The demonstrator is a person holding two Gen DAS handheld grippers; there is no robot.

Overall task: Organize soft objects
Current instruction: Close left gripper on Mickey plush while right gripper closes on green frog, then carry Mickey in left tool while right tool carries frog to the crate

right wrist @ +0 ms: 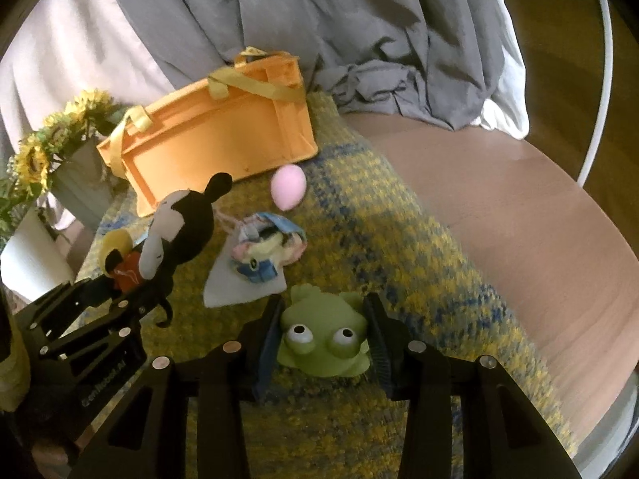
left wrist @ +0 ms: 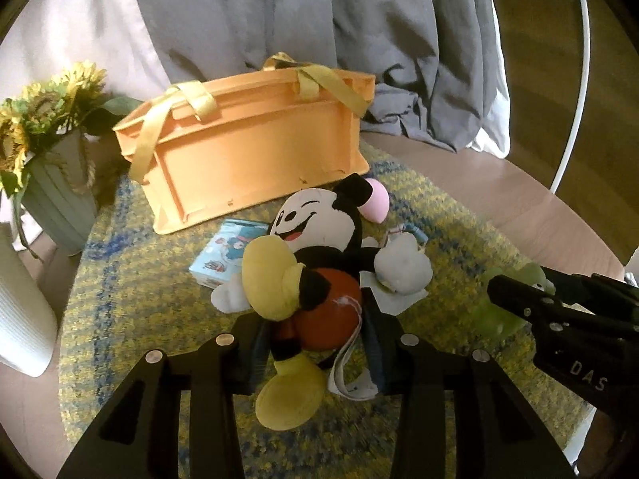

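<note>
Grippers both loaded: left gripper (left wrist: 315, 343) clamped on mouse plush (left wrist: 307, 263) at waist, right gripper (right wrist: 323, 343) pinching green frog (right wrist: 319, 339), both over rug (right wrist: 359, 215). Likely bound for orange basket (left wrist: 255, 147) w/ handles, just behind. Pink egg (right wrist: 288, 187) left beside it.

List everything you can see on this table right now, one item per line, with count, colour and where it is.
mouse plush: one, black, red and yellow, between the left gripper's pads
frog toy: one, green, between the right gripper's pads
egg: one, pink, on the rug by the basket
pouch: one, pale printed, mid-rug
card pack: one, light blue, left of the plush
basket: one, orange with yellow straps, rear of rug
rug: one, yellow and blue, on the table
sunflower pot: one, grey-green, far left
left gripper: black, shut on plush
right gripper: black, shut on frog
</note>
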